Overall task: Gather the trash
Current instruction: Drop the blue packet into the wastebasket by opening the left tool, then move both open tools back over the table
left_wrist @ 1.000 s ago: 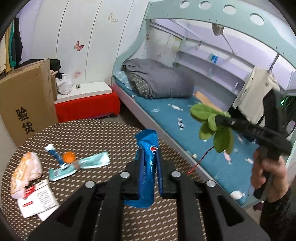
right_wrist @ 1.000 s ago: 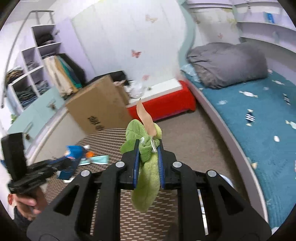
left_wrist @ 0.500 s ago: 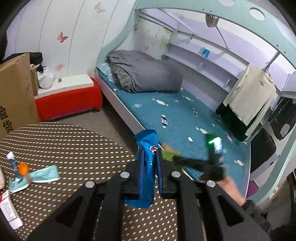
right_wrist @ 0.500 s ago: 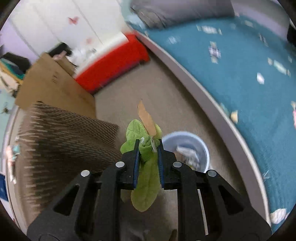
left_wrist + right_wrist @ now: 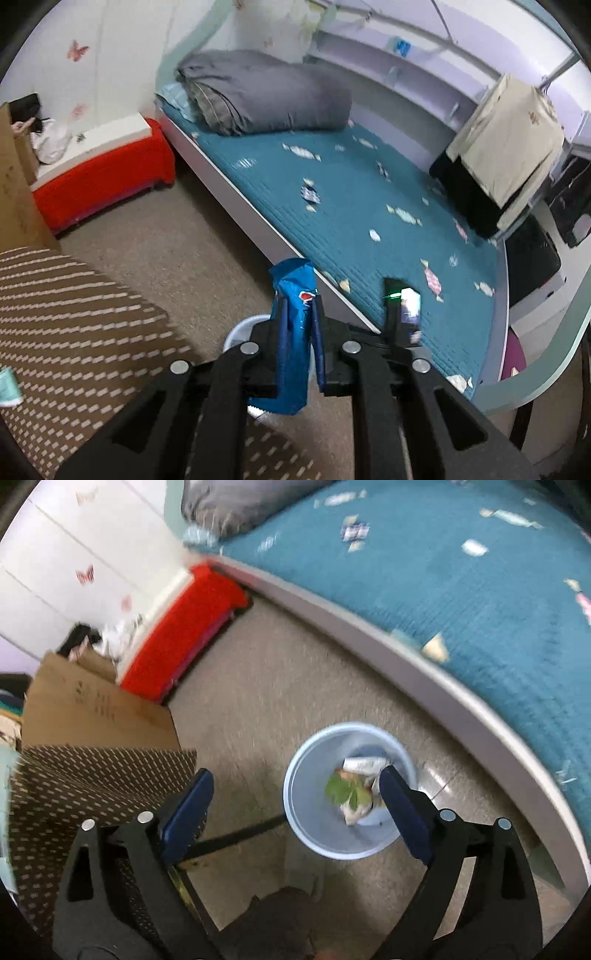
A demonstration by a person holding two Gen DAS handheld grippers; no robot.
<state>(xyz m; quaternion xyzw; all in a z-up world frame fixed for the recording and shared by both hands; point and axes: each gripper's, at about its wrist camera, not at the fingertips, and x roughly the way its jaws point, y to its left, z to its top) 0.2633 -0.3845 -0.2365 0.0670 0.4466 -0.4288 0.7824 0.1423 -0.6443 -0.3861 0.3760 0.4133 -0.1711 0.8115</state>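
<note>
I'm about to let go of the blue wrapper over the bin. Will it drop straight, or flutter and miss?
The blue wrapper looks like thin crinkled film, so probably very light and apt to drift. It sags below the left gripper, so floppy rather than stiff. The bin is open-topped and wide; releasing low over it seems safest.

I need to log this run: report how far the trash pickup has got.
Done: the leaf lies in the bin with other scraps; the right gripper is open above it. In hand: the left gripper clamps a blue wrapper. Left: dropping it in.
</note>
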